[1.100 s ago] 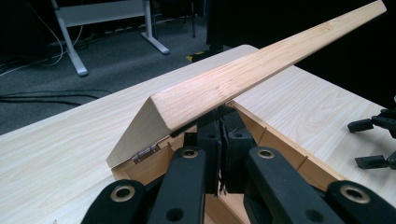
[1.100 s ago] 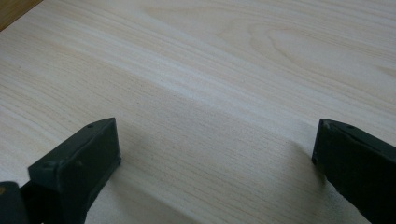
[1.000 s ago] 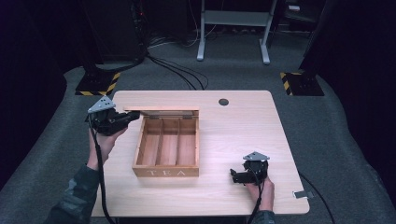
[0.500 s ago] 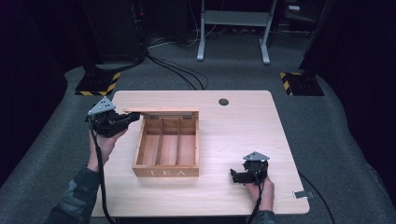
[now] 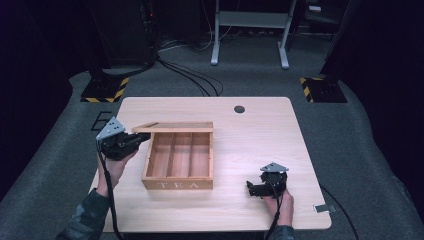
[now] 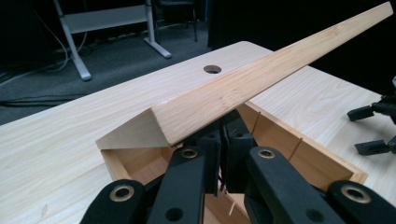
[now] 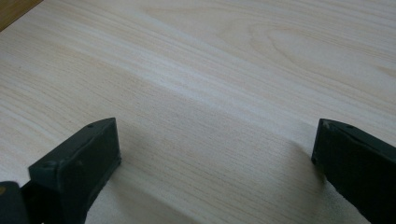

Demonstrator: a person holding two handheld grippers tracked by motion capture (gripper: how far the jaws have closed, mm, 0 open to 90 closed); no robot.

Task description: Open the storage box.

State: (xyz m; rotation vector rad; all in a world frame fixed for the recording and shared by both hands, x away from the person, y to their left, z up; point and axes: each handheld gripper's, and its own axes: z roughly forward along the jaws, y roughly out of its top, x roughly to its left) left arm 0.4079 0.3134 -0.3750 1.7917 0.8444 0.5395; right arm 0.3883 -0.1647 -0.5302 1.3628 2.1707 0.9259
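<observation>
A wooden tea box (image 5: 180,160) sits near the middle of the pale table (image 5: 260,135), its front wall lettered TEA and its inside split by two thin dividers into three long compartments. Its lid (image 5: 172,127) is raised along the far edge, tilted up over the back of the box.

The left gripper (image 5: 142,138) comes in from the box's left side, at the far left corner. In the left gripper view its two black jaws are pressed together just under the lid's (image 6: 261,79) lower edge, with nothing visibly between them; the wooden slab runs slantwise across above them, and whether the jaw tips actually touch it I cannot tell. Beneath them the open box (image 6: 140,163) shows its inner corner and a divider.

The right gripper (image 5: 251,189) rests on the table near the front right, well apart from the box, held by the person's right hand (image 5: 282,207). In its own view the jaws stand wide apart over bare wood (image 7: 210,93), holding nothing
</observation>
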